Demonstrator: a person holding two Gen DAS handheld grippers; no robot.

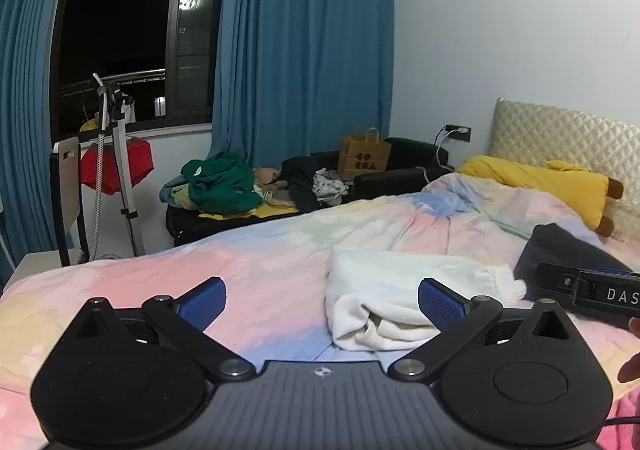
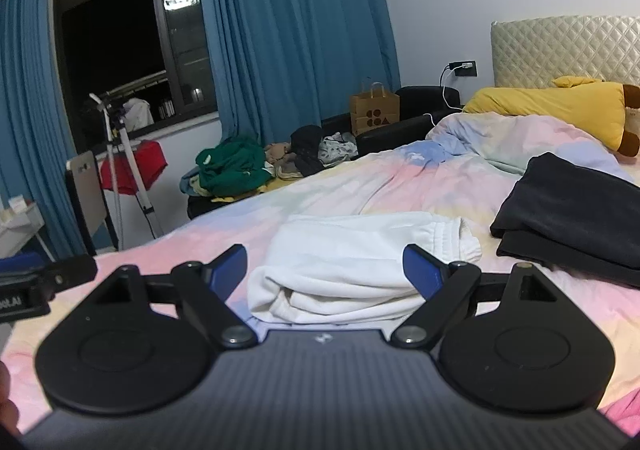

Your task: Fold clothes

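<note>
Blue curtains, paper bag (brown), yellow plush.

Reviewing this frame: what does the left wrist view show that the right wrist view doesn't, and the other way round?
Only the left wrist view: the open left gripper with nothing between its pads, and the right gripper's body at its right edge.

Only the right wrist view: the open right gripper, empty, the whole folded dark garment, and a white shelf at far left.

Both: the folded white garment on the pastel bedspread, the yellow plush, the paper bag, the clothes pile, blue curtains and dark window.
</note>
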